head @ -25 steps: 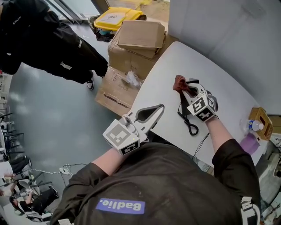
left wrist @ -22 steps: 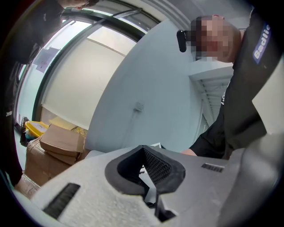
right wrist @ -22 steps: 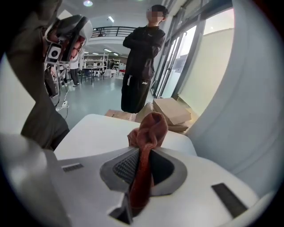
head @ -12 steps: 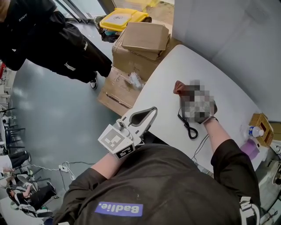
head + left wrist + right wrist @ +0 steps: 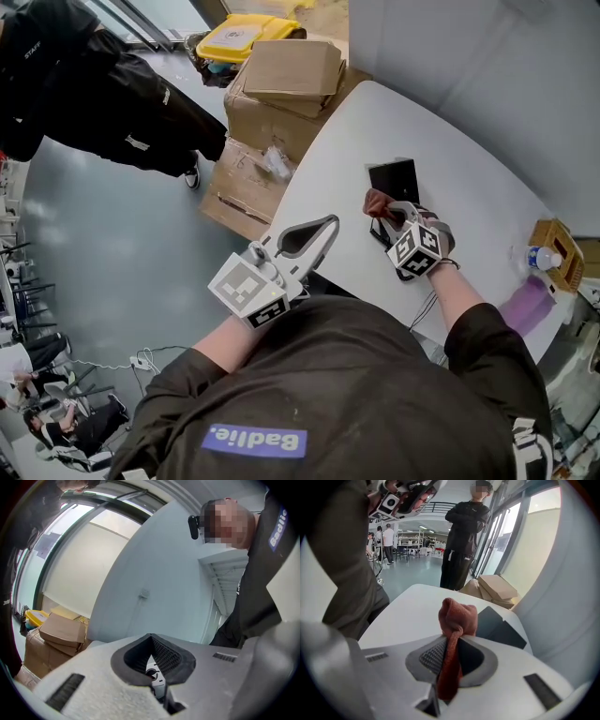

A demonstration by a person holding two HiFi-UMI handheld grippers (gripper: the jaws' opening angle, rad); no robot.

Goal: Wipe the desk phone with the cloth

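The black desk phone (image 5: 394, 178) lies on the white table (image 5: 469, 187); in the right gripper view the desk phone (image 5: 499, 627) shows as a dark slab just past the jaws. My right gripper (image 5: 383, 212) is at the phone's near end, shut on a red-brown cloth (image 5: 378, 201). The cloth (image 5: 457, 616) bunches up above the tips of the right gripper (image 5: 452, 639). My left gripper (image 5: 325, 225) hovers at the table's near-left edge, away from the phone. In its own view the left gripper (image 5: 150, 637) is shut with nothing in it.
Cardboard boxes (image 5: 291, 75) and a yellow bin (image 5: 246, 36) stand on the floor beyond the table's left end. A person in black (image 5: 103, 94) stands nearby. A water bottle (image 5: 541, 261), a wooden box (image 5: 560, 251) and a purple item (image 5: 527, 305) sit at the table's right end.
My right gripper has drawn the cloth back toward me across the phone, uncovering the phone's far part. The left gripper has barely shifted.
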